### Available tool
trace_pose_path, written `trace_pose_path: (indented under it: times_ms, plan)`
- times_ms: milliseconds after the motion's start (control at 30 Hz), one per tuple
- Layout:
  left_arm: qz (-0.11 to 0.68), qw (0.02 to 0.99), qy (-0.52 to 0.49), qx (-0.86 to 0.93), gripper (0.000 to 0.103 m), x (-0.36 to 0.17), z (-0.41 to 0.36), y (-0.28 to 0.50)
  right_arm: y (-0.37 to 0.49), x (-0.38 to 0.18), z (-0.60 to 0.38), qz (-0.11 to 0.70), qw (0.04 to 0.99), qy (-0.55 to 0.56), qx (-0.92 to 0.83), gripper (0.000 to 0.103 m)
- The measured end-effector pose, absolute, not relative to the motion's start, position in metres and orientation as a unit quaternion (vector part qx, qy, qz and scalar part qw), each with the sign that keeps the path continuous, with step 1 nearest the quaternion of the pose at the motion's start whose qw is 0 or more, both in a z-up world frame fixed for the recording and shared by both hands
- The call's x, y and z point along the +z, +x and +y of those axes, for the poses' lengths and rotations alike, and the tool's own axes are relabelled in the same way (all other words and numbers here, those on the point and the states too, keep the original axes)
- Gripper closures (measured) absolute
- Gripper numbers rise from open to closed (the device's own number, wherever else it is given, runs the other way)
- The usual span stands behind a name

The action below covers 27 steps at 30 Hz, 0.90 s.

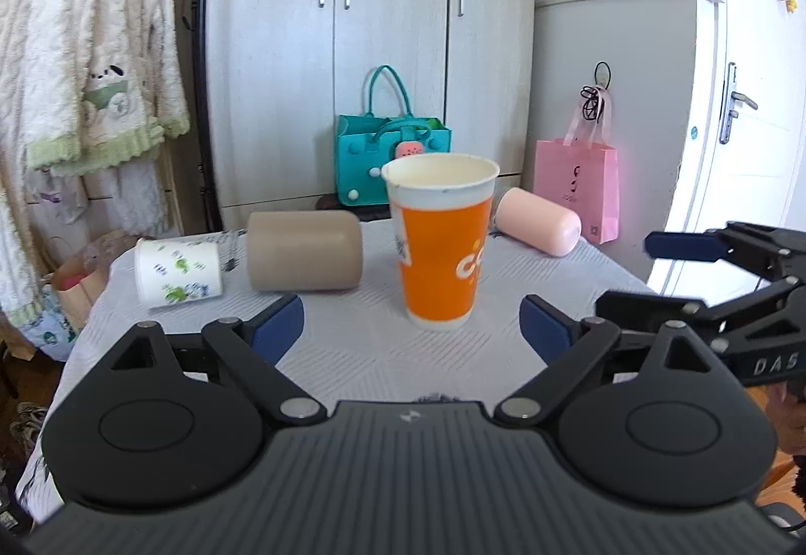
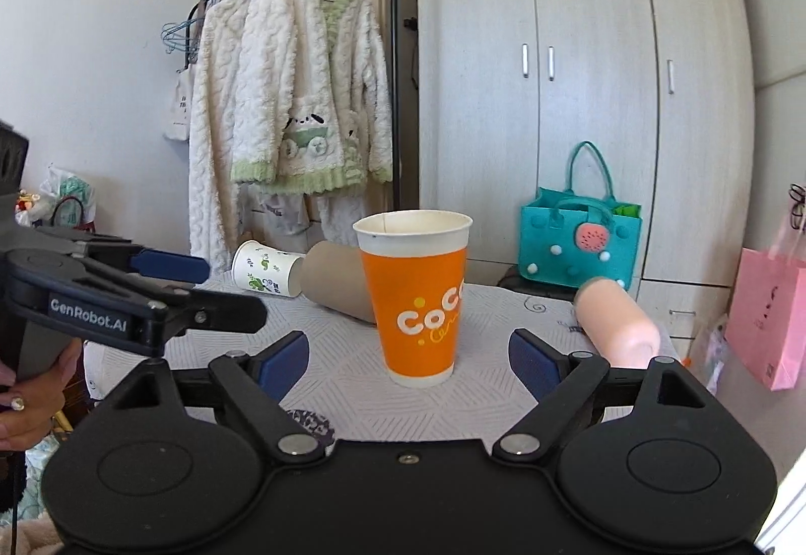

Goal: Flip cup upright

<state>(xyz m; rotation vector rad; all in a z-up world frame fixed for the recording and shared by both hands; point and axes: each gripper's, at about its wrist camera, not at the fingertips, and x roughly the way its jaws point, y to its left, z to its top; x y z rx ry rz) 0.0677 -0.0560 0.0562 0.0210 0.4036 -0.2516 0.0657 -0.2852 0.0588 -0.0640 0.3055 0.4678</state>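
An orange paper cup (image 1: 441, 248) stands upright on the table, mouth up; it also shows in the right wrist view (image 2: 420, 298). My left gripper (image 1: 413, 328) is open and empty, just short of the cup. My right gripper (image 2: 408, 361) is open and empty, its fingers either side of the cup's base but apart from it. A brown cup (image 1: 305, 251), a white patterned paper cup (image 1: 177, 271) and a pink cup (image 1: 538, 222) lie on their sides on the table.
The table has a pale patterned cloth (image 1: 362, 343). Behind it are a teal bag (image 1: 393, 157), a pink bag (image 1: 577, 187), wardrobes, and a rack with fluffy robes (image 2: 297, 112). The right gripper shows at the right of the left view (image 1: 725, 283).
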Motion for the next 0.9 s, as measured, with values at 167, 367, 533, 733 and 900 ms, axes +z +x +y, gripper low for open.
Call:
trace_pose_path:
  times_ms: [167, 367, 533, 733, 900]
  plan:
    - [0.210, 0.972, 0.000, -0.108, 0.004, 0.049, -0.046, 0.052, 0.043, 0.062, -0.282, 0.132, 0.971, -0.025, 0.199, 0.003]
    - [0.210, 0.972, -0.034, -0.098, 0.000, 0.051, -0.028, 0.040, 0.025, 0.063, -0.274, 0.121, 0.983, -0.031, 0.137, 0.000]
    - [0.210, 0.974, -0.039, -0.078, 0.000, 0.053, -0.020, 0.034, 0.015, 0.060, -0.265, 0.116, 0.988, -0.037, 0.096, 0.000]
    - [0.219, 0.974, -0.032, -0.053, 0.000, 0.050, -0.016, 0.032, 0.014, 0.053, -0.256, 0.134, 0.988, -0.029, 0.078, 0.000]
    - [0.216, 0.974, -0.045, -0.054, 0.000, 0.047, -0.012, 0.031, 0.009, 0.049, -0.253, 0.138, 0.988, -0.030, 0.063, 0.000]
